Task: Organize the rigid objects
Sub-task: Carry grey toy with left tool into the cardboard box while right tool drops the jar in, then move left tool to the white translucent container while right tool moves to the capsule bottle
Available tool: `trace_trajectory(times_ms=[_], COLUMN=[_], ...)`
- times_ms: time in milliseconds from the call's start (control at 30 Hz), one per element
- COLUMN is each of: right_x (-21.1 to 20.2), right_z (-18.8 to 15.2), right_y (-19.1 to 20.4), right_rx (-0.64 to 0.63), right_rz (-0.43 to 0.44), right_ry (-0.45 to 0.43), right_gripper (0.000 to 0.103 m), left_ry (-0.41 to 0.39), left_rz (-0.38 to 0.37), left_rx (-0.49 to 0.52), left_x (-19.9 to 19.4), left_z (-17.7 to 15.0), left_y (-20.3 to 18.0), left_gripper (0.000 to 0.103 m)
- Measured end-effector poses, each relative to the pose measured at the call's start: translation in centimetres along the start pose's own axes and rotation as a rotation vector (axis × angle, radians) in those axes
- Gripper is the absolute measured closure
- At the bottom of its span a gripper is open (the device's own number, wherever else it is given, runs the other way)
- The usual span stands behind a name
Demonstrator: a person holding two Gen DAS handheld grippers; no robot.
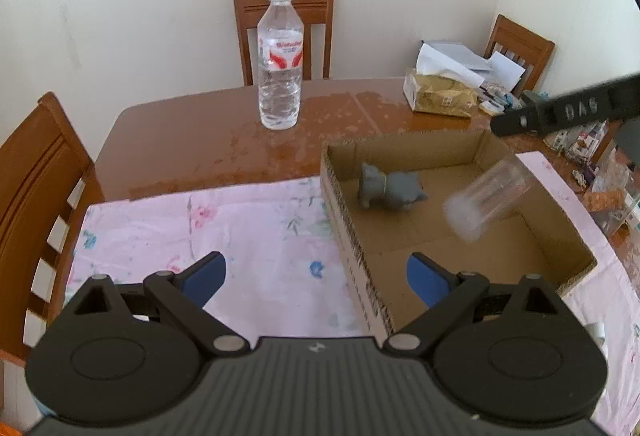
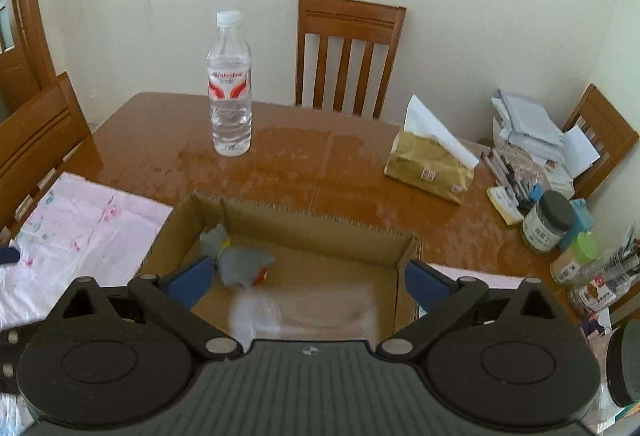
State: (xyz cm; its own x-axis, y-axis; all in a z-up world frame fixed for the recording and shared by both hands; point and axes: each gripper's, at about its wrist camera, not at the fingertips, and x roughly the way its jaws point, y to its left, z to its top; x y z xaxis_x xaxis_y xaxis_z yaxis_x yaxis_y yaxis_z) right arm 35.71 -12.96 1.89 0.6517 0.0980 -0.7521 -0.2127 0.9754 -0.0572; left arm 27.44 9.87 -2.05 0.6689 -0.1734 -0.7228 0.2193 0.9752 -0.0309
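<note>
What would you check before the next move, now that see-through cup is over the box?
1. Right gripper open, clear of the cup: ok.
2. Clear plastic cup settled in the cardboard box: cannot tell, it is motion-blurred.
3. Grey toy animal inside the box: ok.
4. Left gripper open and empty: ok.
5. Water bottle upright on the wooden table, not yet boxed: not ok.

Wooden table (image 2: pixel 160 140), water bottle (image 2: pixel 230 84), pink cloth (image 1: pixel 240 228), tissue pack (image 2: pixel 430 166)
</note>
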Motion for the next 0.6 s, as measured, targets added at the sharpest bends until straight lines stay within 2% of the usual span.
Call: trace_trajectory(times_ms=[300, 600], right_x=[-2.5, -5.5], right_z=[-2.6, -8.3], right_y=[0.2, -1.0], right_rx=[0.001, 0.032], right_rz=[0.020, 0.048], right_ry=[-0.003, 0.002], right_gripper=[0.000, 0.000], left_ry=[0.046, 0.068], left_rz=[0.011, 0.041], left_rx=[-0.027, -0.045], left_x=[-0.1, -0.7], left_z=[-1.9, -3.7], left_y=[0.1, -2.0], left_gripper=[0.006, 0.006])
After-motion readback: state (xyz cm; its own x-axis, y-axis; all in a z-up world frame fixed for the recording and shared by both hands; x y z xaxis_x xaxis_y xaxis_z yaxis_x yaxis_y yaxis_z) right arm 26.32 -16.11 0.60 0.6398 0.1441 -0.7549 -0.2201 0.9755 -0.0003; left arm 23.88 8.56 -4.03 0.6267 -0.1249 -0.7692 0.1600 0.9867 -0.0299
